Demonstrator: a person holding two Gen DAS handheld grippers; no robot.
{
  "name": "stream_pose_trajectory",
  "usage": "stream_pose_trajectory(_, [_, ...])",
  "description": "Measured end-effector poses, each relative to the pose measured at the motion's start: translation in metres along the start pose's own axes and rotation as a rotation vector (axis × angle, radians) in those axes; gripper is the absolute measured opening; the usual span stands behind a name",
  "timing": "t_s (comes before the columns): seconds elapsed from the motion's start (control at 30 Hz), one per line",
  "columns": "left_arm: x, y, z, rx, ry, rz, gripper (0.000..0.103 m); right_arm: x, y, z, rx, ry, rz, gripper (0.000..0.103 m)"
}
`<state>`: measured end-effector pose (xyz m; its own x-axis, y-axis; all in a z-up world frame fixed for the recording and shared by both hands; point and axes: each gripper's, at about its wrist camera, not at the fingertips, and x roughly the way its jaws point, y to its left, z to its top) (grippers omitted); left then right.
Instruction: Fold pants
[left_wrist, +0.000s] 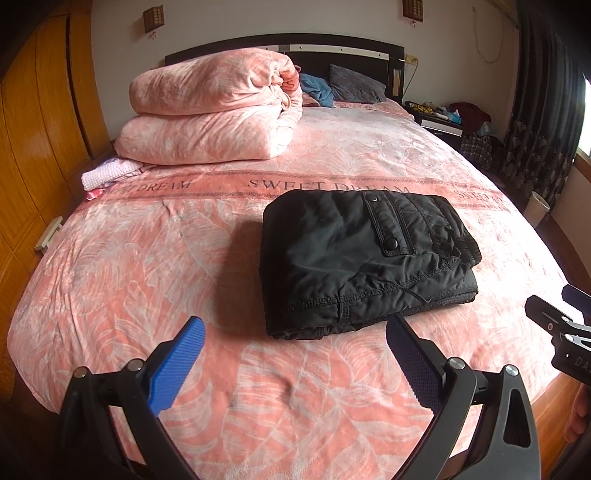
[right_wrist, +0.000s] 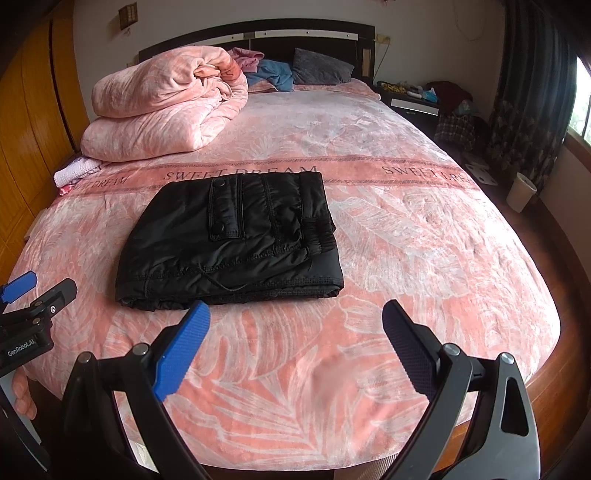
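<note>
We see the black pants (left_wrist: 364, 258) lying on the pink bed (left_wrist: 147, 258) in a neat, thick square. They look folded already, with the pocket flap on top and the stretchy waist on the right side. They sit near the middle of the bed, just in front of the words printed on the cover.

Our left gripper (left_wrist: 295, 354) hangs above the bed in front of the pants. Its fingers (left_wrist: 181, 363) are wide apart and hold nothing. Our right gripper (right_wrist: 295, 339) is the same: fingers (right_wrist: 183, 350) wide apart, nothing in them, close to the front edge of the pants but not touching.

What could go wrong? We think the fold looks puffy, so a bump from a finger could push the top layer off and open it up. If we grab only one layer, the stack could slide apart. A thin cord (right_wrist: 221, 282) sticks out at the front, and a finger might catch on it.

There is a lot of open bed on the left, on the right and in front of the pants. The big folded quilt (left_wrist: 210, 110) sits well apart, near the headboard. The foot edge of the bed is near our grippers, so we should not drag the pants that way.
</note>
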<state>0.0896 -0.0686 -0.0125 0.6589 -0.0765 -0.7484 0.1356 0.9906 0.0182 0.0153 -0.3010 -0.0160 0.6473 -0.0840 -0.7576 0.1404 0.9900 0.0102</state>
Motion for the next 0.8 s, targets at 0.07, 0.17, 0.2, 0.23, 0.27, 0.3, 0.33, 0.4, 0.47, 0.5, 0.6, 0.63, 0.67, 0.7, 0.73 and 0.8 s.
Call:
stream_pose_trajectory(0.07, [0.0004, -0.0003, 0.0, 0.0, 0.001, -0.001, 0.099, 0.0006, 0.0006, -0.0003, -0.002, 0.002, 0.001, 0.095])
stream_pose_trajectory(0.17, [0.0002, -0.0009, 0.0, 0.002, -0.001, 0.002, 0.099, 0.0006, 0.0011, -0.0006, -0.003, 0.002, 0.0, 0.095])
stream_pose_trajectory(0.2, [0.0001, -0.0009, 0.0, 0.001, 0.0, 0.002, 0.099, 0.0004, 0.0012, -0.0008, -0.003, 0.002, -0.001, 0.095])
stream_pose_trajectory(0.23, [0.0005, -0.0011, -0.0002, 0.002, 0.0, 0.002, 0.099, 0.0004, 0.0013, -0.0009, -0.004, 0.002, -0.001, 0.095])
stream_pose_trajectory(0.27, [0.0002, -0.0011, -0.0001, 0.0, 0.0, 0.001, 0.099, 0.0006, 0.0015, -0.001, -0.005, 0.003, -0.001, 0.095])
stream_pose_trajectory(0.3, [0.0002, -0.0011, -0.0002, 0.0, 0.001, 0.0, 0.099, 0.0006, 0.0016, -0.001, -0.005, 0.003, -0.001, 0.095])
stream_pose_trajectory(0.33, [0.0003, -0.0012, -0.0003, 0.001, 0.0, 0.0, 0.099, 0.0014, 0.0016, -0.0007, -0.007, 0.003, 0.0, 0.095])
stream_pose_trajectory(0.4, [0.001, -0.0016, 0.0001, 0.002, 0.001, 0.002, 0.099, 0.0015, 0.0018, -0.0008, -0.007, 0.004, 0.0, 0.095])
stream_pose_trajectory(0.47, [0.0009, -0.0015, 0.0001, 0.001, 0.001, 0.0, 0.099, 0.0017, 0.0022, -0.001, -0.009, 0.005, -0.003, 0.095])
stream_pose_trajectory(0.5, [0.0011, -0.0016, -0.0002, 0.001, 0.002, 0.0, 0.099, 0.0018, 0.0022, -0.0009, -0.009, 0.006, -0.003, 0.095])
stream_pose_trajectory(0.6, [0.0016, -0.0015, 0.0002, -0.001, 0.003, -0.001, 0.099, 0.0021, 0.0025, -0.0006, -0.01, 0.005, -0.003, 0.095])
stream_pose_trajectory(0.63, [0.0025, -0.002, 0.0001, -0.001, 0.003, -0.002, 0.099, 0.002, 0.0025, -0.0007, -0.009, 0.005, -0.003, 0.095])
stream_pose_trajectory(0.67, [0.0022, -0.0018, 0.0002, 0.0, 0.002, -0.004, 0.099, 0.0019, 0.0025, -0.0006, -0.008, 0.005, -0.002, 0.095])
stream_pose_trajectory(0.7, [0.0026, -0.0019, 0.0003, 0.0, 0.002, -0.004, 0.099, 0.002, 0.0025, -0.0007, -0.008, 0.006, -0.002, 0.095])
stream_pose_trajectory(0.73, [0.0036, -0.0022, 0.0001, 0.001, 0.003, -0.004, 0.099, 0.0021, 0.0026, -0.0007, -0.008, 0.007, -0.002, 0.095])
stream_pose_trajectory(0.8, [0.0032, -0.002, 0.0, 0.001, 0.001, -0.003, 0.099, 0.0037, 0.0026, -0.0008, -0.009, 0.009, -0.003, 0.095])
